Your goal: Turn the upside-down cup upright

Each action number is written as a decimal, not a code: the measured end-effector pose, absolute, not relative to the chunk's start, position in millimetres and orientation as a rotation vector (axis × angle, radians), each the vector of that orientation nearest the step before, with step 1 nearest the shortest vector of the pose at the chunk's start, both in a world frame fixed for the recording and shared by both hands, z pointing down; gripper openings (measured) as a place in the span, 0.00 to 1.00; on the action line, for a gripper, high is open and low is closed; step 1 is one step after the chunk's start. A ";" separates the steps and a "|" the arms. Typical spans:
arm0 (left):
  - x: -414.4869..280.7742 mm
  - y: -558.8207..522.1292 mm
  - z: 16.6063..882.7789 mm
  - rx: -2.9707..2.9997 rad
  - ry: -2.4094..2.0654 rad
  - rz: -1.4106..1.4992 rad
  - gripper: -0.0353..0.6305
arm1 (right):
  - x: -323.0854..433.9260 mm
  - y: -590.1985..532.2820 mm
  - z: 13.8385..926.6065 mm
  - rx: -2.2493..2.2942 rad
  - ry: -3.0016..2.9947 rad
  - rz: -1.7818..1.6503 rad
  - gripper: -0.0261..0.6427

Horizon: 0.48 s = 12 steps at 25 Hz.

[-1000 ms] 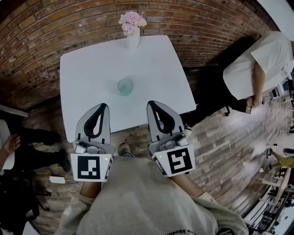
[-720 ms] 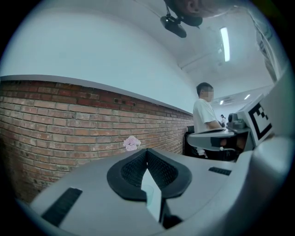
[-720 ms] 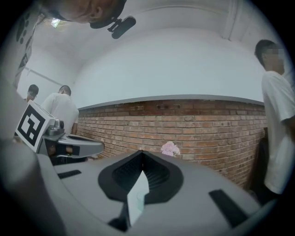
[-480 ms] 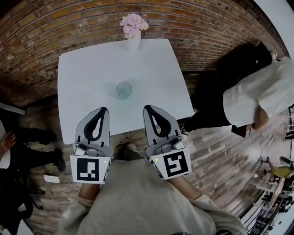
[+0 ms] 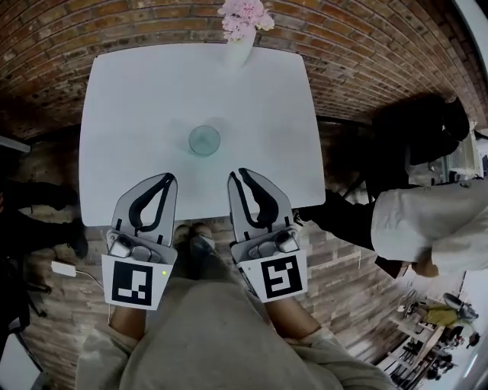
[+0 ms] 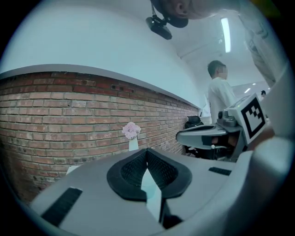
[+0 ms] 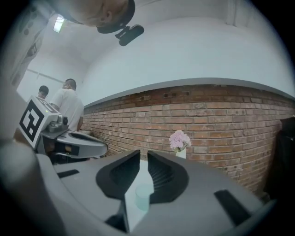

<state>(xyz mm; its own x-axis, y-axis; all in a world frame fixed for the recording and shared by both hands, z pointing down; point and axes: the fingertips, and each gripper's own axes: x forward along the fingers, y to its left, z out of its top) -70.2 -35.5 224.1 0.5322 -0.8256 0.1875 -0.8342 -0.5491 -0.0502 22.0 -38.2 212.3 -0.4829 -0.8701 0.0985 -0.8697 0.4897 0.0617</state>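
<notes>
A pale green translucent cup (image 5: 204, 140) stands near the middle of the white table (image 5: 137, 99); I cannot tell which end is up. Both grippers hover over the table's near edge, short of the cup. My left gripper (image 5: 169, 177) is shut and empty, its tips (image 6: 147, 150) meeting. My right gripper (image 5: 236, 174) is opening, with a narrow gap between its tips (image 7: 144, 154) and nothing held. Through that gap the right gripper view shows the cup (image 7: 144, 197) farther ahead on the table.
A white vase of pink flowers (image 5: 242, 23) stands at the table's far edge, against a brick wall (image 5: 366, 38). A person in a white shirt (image 5: 435, 221) stands to the right on the wooden floor. The wearer's shoes (image 5: 191, 240) show below the near edge.
Both grippers have sunk and drawn closer to the table's near edge. The right jaws have parted slightly. The person in white has shifted towards the lower right of the head view.
</notes>
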 end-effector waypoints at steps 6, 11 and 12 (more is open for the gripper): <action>-71.0 -55.2 257.3 2.655 -1.486 0.339 0.06 | 15.4 -67.2 253.4 1.447 -2.607 -0.013 0.25; -75.7 -60.4 279.2 2.628 -1.499 0.381 0.06 | 7.9 -77.8 285.9 1.400 -2.595 0.015 0.31; -76.7 -60.5 282.9 2.620 -1.501 0.385 0.06 | 6.5 -79.1 291.9 1.392 -2.589 0.026 0.34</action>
